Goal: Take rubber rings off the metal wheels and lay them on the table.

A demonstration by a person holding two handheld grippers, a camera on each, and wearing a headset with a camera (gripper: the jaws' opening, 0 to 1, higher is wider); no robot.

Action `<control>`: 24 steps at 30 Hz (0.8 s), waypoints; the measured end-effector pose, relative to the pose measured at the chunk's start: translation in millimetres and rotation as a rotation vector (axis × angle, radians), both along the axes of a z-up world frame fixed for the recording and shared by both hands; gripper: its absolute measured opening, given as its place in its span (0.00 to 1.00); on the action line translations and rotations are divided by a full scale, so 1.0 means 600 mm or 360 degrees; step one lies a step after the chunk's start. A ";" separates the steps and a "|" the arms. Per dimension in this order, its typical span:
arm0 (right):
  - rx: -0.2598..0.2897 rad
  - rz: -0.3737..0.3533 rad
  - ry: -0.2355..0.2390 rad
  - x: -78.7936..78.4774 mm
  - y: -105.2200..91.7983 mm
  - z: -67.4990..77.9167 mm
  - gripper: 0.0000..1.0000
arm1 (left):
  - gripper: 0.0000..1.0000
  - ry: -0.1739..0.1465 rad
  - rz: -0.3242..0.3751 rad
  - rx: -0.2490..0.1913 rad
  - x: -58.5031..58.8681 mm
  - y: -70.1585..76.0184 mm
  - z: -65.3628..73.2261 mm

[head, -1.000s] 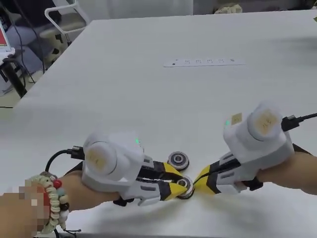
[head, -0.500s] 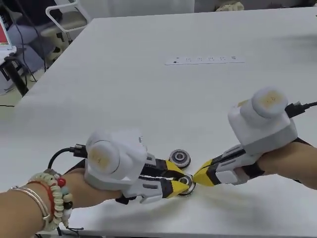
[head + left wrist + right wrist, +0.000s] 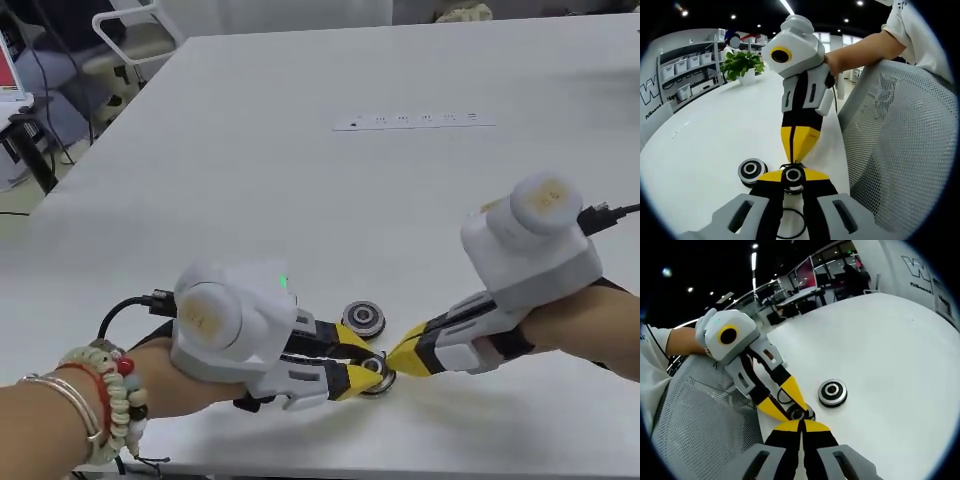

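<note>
Silver metal wheel point(image 3: 793, 178) sits clamped in my left claw point(image 3: 370, 366), close to the near edge of the white desk point(image 3: 300, 180). My right claw point(image 3: 801, 426) is pressed together, its yellow tip just beside that wheel. A black-rimmed metal wheel point(image 3: 362, 319) lies free just behind it. A thin black rubber ring point(image 3: 790, 226) lies loose on the desk under my left claw. Far beyond the clamped wheel sits a white power strip point(image 3: 412, 122), with open desk between. The wall lettering point(image 3: 912, 264) starts with a big "W". I can't see into the white shelf bins point(image 3: 685, 65).
</note>
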State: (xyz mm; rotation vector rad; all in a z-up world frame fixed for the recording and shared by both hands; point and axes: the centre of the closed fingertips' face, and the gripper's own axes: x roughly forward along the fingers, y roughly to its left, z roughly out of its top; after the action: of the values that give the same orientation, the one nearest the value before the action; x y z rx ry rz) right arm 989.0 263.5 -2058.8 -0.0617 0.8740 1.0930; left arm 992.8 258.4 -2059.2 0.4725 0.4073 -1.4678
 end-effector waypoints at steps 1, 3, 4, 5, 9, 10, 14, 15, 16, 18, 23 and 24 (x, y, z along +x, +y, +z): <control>0.0003 0.0003 0.0001 0.000 0.000 0.000 0.00 | 0.08 0.0001 0.0000 -0.0001 0.000 0.000 0.000; 0.0005 0.0010 -0.0005 0.000 0.002 0.001 0.00 | 0.08 0.0002 0.0000 -0.0002 -0.001 0.000 0.000; 0.0002 0.0015 -0.0010 0.000 0.002 0.001 0.00 | 0.08 0.0002 0.0001 -0.0002 -0.001 0.000 0.000; 0.0002 0.0017 -0.0012 0.001 0.002 0.001 0.00 | 0.08 0.0003 0.0002 -0.0002 -0.001 0.000 0.000; 0.0013 0.0013 -0.0004 0.002 0.000 0.002 0.00 | 0.08 0.0008 0.0002 0.0000 -0.001 0.001 0.000; 0.0016 0.0012 -0.0002 0.002 0.000 0.003 0.00 | 0.08 0.0009 0.0000 0.0001 -0.002 0.001 0.000; 0.0036 0.0017 0.0003 0.001 0.003 0.006 0.00 | 0.08 0.0009 -0.0003 0.0001 -0.002 0.001 0.000; 0.0040 0.0020 0.0003 0.001 0.004 0.007 0.00 | 0.08 0.0010 -0.0003 0.0001 -0.002 0.001 0.000; 0.0062 0.0032 0.0006 -0.001 0.008 0.011 0.00 | 0.08 0.0010 -0.0003 0.0001 -0.002 0.001 0.000; 0.0050 0.0035 -0.0014 0.001 0.009 0.013 0.00 | 0.08 0.0011 -0.0002 0.0000 -0.002 0.001 0.000; 0.0086 0.0002 0.0006 0.006 0.006 0.017 0.00 | 0.08 0.0005 -0.0003 -0.0003 -0.003 0.001 0.001; 0.0109 -0.0011 0.0031 0.005 0.005 0.019 0.00 | 0.08 0.0000 -0.0013 -0.0007 -0.003 0.001 0.001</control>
State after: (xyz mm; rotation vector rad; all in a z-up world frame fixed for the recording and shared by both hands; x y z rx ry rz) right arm 992.3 266.4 -2047.2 0.0090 0.8529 1.1177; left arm 990.7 258.8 -2058.7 0.4714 0.4025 -1.4762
